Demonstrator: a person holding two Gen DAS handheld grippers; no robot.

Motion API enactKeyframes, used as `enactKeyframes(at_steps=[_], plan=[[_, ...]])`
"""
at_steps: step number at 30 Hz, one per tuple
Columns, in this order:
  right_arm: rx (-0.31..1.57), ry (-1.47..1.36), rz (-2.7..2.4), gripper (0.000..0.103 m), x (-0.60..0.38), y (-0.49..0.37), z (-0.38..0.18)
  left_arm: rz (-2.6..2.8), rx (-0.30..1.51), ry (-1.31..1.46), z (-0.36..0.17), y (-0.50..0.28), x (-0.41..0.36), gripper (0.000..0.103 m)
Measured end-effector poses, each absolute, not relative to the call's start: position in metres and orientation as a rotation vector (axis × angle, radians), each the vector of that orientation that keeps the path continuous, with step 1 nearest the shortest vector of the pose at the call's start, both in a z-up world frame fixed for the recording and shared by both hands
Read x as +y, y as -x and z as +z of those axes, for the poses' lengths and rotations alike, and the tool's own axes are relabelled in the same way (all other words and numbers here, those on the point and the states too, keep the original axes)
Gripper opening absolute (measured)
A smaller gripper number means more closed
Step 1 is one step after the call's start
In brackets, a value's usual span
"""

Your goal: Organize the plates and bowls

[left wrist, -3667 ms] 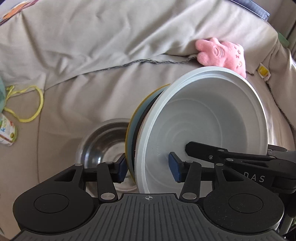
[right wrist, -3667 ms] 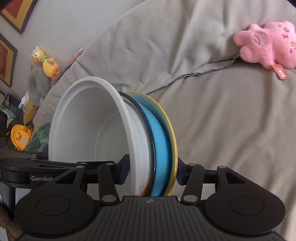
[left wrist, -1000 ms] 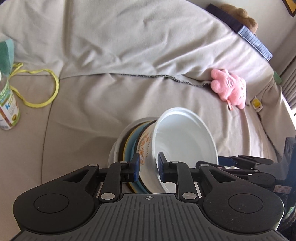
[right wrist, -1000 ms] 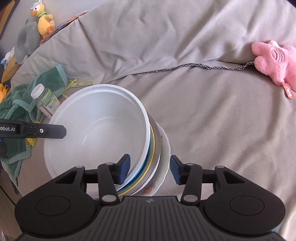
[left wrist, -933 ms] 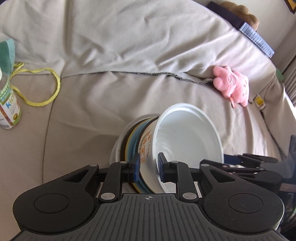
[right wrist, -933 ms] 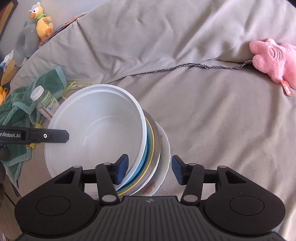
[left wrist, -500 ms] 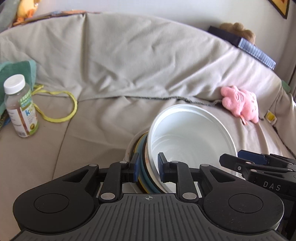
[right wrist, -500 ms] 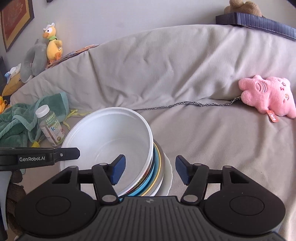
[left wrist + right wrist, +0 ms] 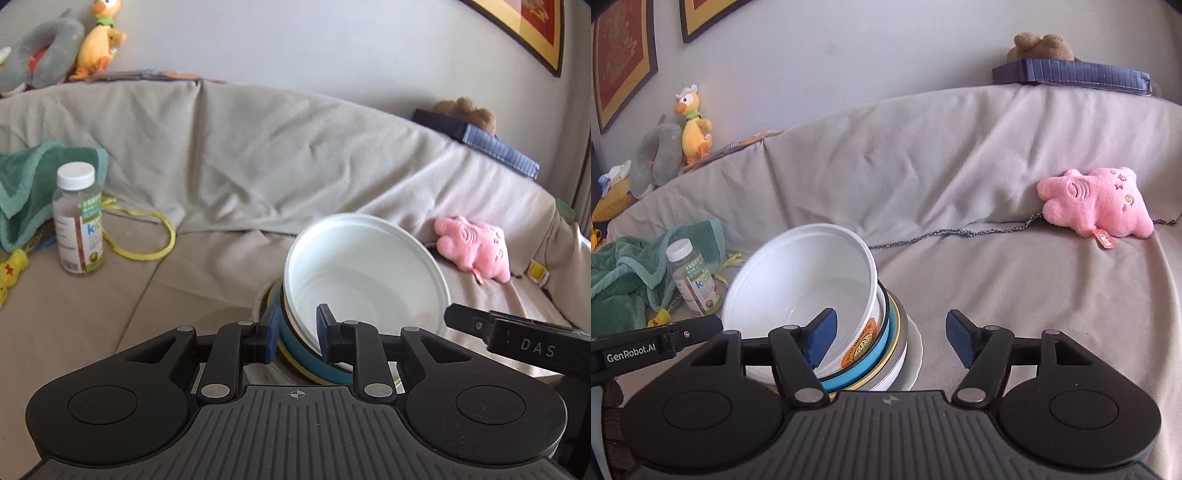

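Observation:
A stack of dishes sits on the grey couch seat (image 9: 1034,295): a large white bowl (image 9: 809,273) on top, then a blue plate (image 9: 857,380), a yellow-rimmed plate, a steel bowl and a white plate (image 9: 916,354). My left gripper (image 9: 295,334) is shut on the near rims of the white bowl (image 9: 362,266) and the blue plate (image 9: 306,363). My right gripper (image 9: 890,338) is open, its left finger (image 9: 822,334) inside the white bowl and its right finger clear of the stack.
A pink plush toy (image 9: 1097,201) lies at the right of the couch. A capped bottle (image 9: 78,218), a green towel (image 9: 624,284) and a yellow cord (image 9: 147,236) lie at the left. More toys sit on the couch back.
The stack has come down level onto the seat. My right gripper has opened wide and let go of the rims. Both cameras have tilted up toward the wall.

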State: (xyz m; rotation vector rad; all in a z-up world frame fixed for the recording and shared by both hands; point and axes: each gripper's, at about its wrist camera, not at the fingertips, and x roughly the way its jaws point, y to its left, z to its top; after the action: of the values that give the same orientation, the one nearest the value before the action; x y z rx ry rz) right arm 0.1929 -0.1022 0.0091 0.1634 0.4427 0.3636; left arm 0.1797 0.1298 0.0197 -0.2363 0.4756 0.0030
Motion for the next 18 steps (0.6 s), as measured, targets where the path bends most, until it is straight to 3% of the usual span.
enactKeyframes(at_steps=[9, 18], plan=[[0.390, -0.172, 0.333, 0.075, -0.127, -0.087, -0.026, -0.036, 0.279, 0.274, -0.002, -0.061, 0.100, 0.025], [0.417, -0.075, 0.290, 0.076, -0.128, -0.019, -0.083, 0.046, 0.307, 0.173, -0.053, 0.013, 0.039, 0.021]])
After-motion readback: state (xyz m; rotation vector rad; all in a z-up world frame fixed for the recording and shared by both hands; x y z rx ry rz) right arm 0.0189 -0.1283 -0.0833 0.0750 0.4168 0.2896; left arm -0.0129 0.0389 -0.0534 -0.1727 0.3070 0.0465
